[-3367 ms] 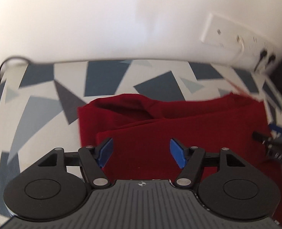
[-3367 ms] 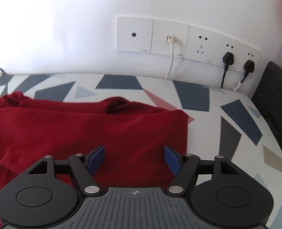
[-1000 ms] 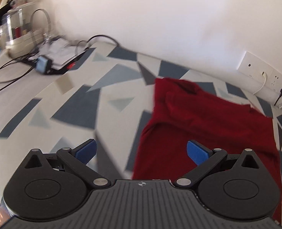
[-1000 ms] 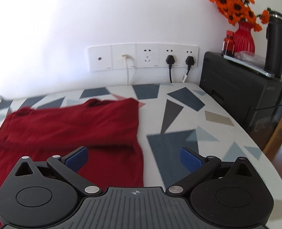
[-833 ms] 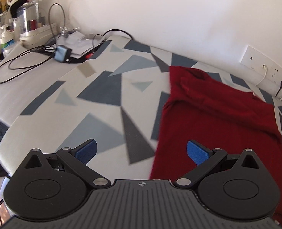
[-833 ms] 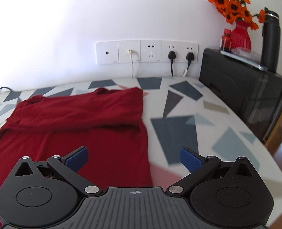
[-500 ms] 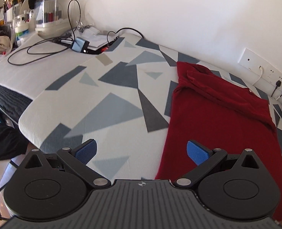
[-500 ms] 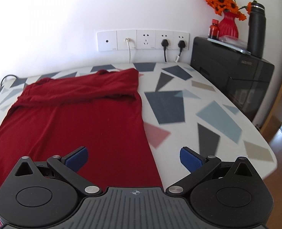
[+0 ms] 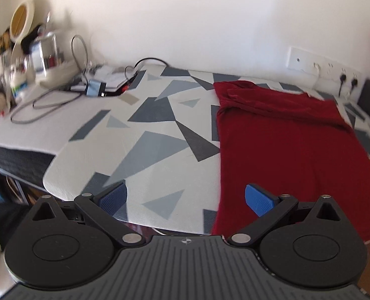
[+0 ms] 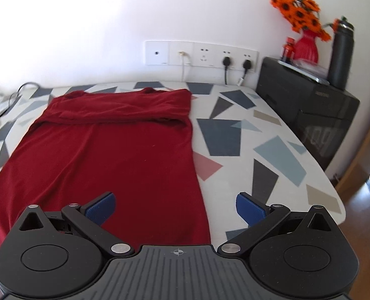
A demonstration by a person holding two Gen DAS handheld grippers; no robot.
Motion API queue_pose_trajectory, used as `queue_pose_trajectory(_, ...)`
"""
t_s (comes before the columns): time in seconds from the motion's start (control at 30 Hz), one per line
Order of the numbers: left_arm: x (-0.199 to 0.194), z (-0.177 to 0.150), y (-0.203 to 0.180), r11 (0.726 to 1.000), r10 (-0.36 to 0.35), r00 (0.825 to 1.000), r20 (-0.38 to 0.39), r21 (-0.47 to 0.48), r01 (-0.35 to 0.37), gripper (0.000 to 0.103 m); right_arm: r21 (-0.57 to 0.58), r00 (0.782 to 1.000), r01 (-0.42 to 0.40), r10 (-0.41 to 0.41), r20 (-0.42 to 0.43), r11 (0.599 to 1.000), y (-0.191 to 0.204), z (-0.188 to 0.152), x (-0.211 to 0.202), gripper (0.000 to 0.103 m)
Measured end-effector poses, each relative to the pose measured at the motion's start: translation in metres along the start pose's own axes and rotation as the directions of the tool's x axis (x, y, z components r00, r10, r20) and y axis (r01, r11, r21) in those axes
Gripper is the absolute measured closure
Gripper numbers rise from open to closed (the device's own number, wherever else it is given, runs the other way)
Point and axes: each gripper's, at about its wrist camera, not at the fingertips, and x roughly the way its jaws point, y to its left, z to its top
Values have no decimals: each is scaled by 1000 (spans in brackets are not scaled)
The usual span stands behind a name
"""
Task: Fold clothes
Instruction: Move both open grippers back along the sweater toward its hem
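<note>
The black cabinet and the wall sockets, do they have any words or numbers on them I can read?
Black cabinet: a small pale label near its top edge, too blurred to read.
Wall socket panel: tiny grey marks along the bottom of the plates, too small to read.
Small red bottle: label blurred, unreadable.
Red garment: no print visible.
So nothing here can be read.

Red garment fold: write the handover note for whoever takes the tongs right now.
Left tongs: open, empty, off the near left corner of the red garment.
Right tongs: open, empty, at its near right corner.
The garment lies flat on the patterned table, near hem at the table's front edge.
Done: far end folded in as a band by the wall.
Left: grip both near corners, fold the hem toward the band.
</note>
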Motion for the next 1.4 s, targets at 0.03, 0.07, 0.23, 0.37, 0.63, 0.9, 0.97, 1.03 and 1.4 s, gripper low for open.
queue_pose_trajectory(0.03,1,-3,0,1000,-9,1000,-9,-3,9,0,-2,1000,3,-3,-9,1000,0,-4,1,1)
queue_pose_trajectory(0.07,2,-6,0,1000,-20,1000,-19,-7,20,0,-4,1000,6,-6,-17,1000,0,-7,3,1)
queue_pose_trajectory(0.23,10,-17,-1,993,-83,992,-92,-92,75,0,8,998,22,-21,-60,1000,-6,-27,13,1)
queue_pose_trajectory(0.37,17,-21,-7,992,-95,987,-133,-98,83,0,-15,998,10,-11,-65,1000,-8,-33,23,1)
queue_pose_trajectory(0.63,36,-12,-19,994,-80,982,-169,-81,67,0,9,994,-40,41,-106,999,-7,-30,49,1)
queue_pose_trajectory(0.9,71,0,-36,998,-64,971,-229,-43,56,0,21,992,-44,47,-120,999,-14,-26,68,1)
queue_pose_trajectory(0.97,79,2,-40,998,-60,967,-246,-33,53,0,32,991,-43,46,-126,999,-17,-23,73,1)
queue_pose_trajectory(1.03,88,3,-44,998,-60,962,-265,-28,55,0,41,990,-41,46,-136,998,-18,-21,79,1)
queue_pose_trajectory(1.4,107,5,-55,999,-46,957,-285,-2,48,0,68,982,-19,32,-188,997,-29,-21,100,1)
